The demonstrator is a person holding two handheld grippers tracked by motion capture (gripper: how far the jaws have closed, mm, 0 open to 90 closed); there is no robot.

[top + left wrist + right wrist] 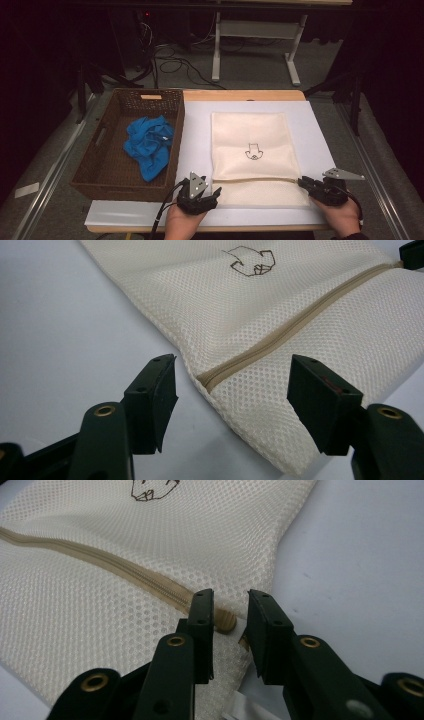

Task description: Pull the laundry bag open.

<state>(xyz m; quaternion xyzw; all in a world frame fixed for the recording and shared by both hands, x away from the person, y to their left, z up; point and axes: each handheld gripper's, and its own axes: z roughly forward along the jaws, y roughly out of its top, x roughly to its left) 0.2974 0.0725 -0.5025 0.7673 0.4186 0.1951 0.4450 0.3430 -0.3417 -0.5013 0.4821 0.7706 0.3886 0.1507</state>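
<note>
Hand-held grippers are resting low at the near edge of a white worktop (pixel 310 125), one at each end of the zipper (pixel 280 337) on a cream mesh laundry bag (pixel 252 150) that is lying flat in the middle. The right hand-held gripper (pixel 230 612) is standing with its jaws nearly together around the zipper's tan end, a narrow gap showing between them; whether the pads are actually pressing on it cannot be told. The left hand-held gripper (pixel 232 382) is waiting about half open, its jaws straddling the bag's opposite corner without touching it. Risk from here, as a judgement: the small zipper end could be slipping out of such a narrow bite, or the mesh could be getting pinched along with it, and with the left side unpinned the whole bag might be sliding rather than unzipping. To the left, a brown wicker basket (pixel 97 155) is sitting just beside the bag's mat, holding a crumpled blue garment (pixel 149 142). Nothing is lying between the bag and the basket.
</note>
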